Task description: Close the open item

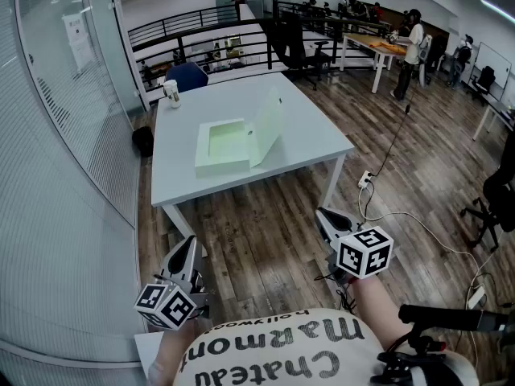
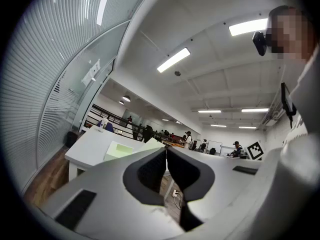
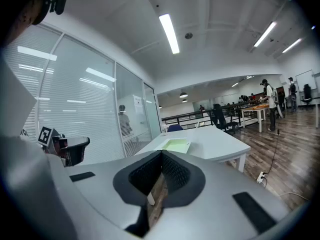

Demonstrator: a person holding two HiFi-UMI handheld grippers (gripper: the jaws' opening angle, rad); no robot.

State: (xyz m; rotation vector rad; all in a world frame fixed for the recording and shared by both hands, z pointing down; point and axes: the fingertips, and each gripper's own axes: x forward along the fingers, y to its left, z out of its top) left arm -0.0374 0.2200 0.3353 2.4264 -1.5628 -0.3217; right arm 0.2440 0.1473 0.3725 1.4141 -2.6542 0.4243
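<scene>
Sitting open on the smooth white table [image 1: 310, 127] far ahead, the flat pale-green box [image 1: 225, 145] has its lid tilted up. The left gripper [image 1: 187, 244] and right gripper [image 1: 323, 214] hang near, ribbed jaws pressed together, empty.

Bright ceiling strip lights [image 3: 169, 33], sharp pictures, strong fisheye edge distortion.
</scene>
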